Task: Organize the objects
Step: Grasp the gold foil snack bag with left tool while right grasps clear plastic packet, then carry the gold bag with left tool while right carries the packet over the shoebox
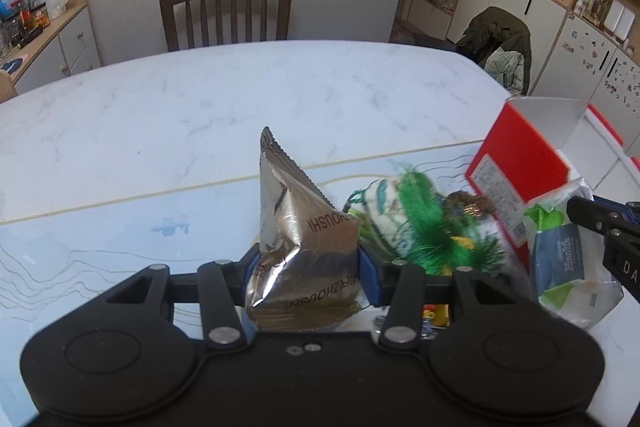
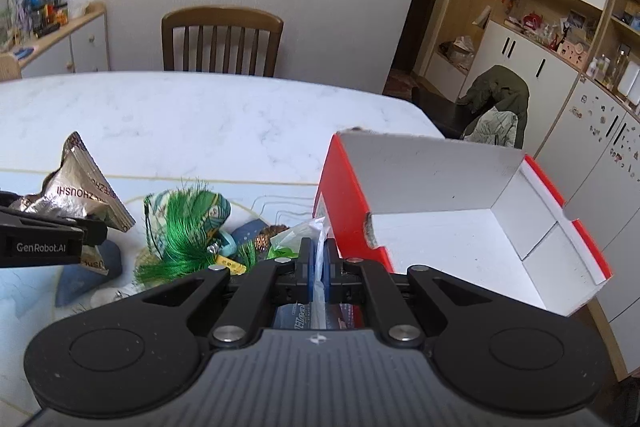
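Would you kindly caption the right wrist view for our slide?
Right hand-held gripper pinches a plastic tissue pack beside the open red box.

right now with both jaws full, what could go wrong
1. The right gripper pinches only the thin plastic edge of the tissue pack; the pack hangs below and could slip or tear free.
2. The red box sits tilted, close to the table's edge; a bump while loading might tip it off.
3. The left gripper crushes the silver snack packet, which could burst or damage what is inside.
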`<state>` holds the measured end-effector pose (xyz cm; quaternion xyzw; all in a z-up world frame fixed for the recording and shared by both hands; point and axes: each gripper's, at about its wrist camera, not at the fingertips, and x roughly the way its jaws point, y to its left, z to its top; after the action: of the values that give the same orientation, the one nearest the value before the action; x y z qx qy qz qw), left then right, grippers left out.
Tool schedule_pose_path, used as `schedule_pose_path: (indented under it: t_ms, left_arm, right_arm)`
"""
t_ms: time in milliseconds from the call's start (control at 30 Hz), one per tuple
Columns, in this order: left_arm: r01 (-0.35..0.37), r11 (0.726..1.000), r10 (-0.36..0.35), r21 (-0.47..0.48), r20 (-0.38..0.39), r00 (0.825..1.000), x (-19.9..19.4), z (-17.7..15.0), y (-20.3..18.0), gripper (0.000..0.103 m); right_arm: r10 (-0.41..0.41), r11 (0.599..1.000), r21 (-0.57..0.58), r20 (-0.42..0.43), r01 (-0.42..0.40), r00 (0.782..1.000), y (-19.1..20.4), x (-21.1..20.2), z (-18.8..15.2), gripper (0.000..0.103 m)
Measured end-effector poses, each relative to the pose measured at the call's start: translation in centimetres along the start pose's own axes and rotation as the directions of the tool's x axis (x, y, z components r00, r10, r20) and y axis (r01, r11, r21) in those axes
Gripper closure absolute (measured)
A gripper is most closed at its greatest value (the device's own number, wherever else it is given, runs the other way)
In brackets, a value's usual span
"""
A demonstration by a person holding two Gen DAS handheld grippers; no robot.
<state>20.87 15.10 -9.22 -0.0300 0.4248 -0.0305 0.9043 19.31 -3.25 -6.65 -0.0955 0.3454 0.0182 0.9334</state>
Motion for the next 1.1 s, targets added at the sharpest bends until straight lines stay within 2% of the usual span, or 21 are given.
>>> schedule_pose_path:
  t_ms: [300,533,567,600,633,733,767,867,1100]
  left_arm:
    - [0.057,0.998,-0.057,0.011,0.045,0.997,-3.7,1.7,-2.4,0.056]
    - [0.088,0.994,-0.093,0.068,0.087,0.992,-6.0,2.9,-5.9,0.056]
    - [0.092,0.993,-0.099,0.072,0.092,0.991,-6.2,3.1,-6.5,0.058]
    - [0.098,0.992,-0.105,0.075,0.097,0.990,-6.3,3.3,-7.0,0.066]
    - [0.105,0.991,-0.113,0.081,0.101,0.988,-6.4,3.5,-7.6,0.069]
    - [0.115,0.988,-0.126,0.106,0.108,0.986,-6.3,4.0,-9.7,0.074]
    - [0.113,0.987,-0.125,0.114,0.103,0.987,-6.1,4.1,-10.4,0.078]
    - [0.106,0.990,-0.113,0.092,0.077,0.991,-5.0,4.1,-11.3,0.077]
    - [0.004,0.998,-0.004,0.061,0.005,1.000,-3.0,2.7,-9.2,0.068]
  right_arm:
    - [0.049,0.997,0.049,0.053,-0.052,0.997,-3.0,-4.0,1.9,0.099]
    - [0.055,0.995,0.080,0.101,-0.063,0.993,-6.3,-6.0,3.3,0.099]
    - [0.050,0.995,0.083,0.110,-0.060,0.993,-6.8,-6.2,3.5,0.099]
    - [0.047,0.995,0.085,0.119,-0.057,0.992,-7.4,-6.3,3.6,0.099]
    - [0.047,0.995,0.086,0.125,-0.058,0.991,-8.0,-6.3,3.7,0.099]
    - [0.044,0.995,0.085,0.134,-0.056,0.990,-9.8,-6.0,3.8,0.099]
    - [0.043,0.995,0.086,0.132,-0.055,0.990,-10.5,-5.9,3.7,0.099]
    - [0.059,0.992,0.105,0.110,-0.071,0.992,-12.5,-5.1,3.5,0.099]
    - [0.090,0.991,0.094,0.085,-0.098,0.992,-15.4,-3.6,2.9,0.099]
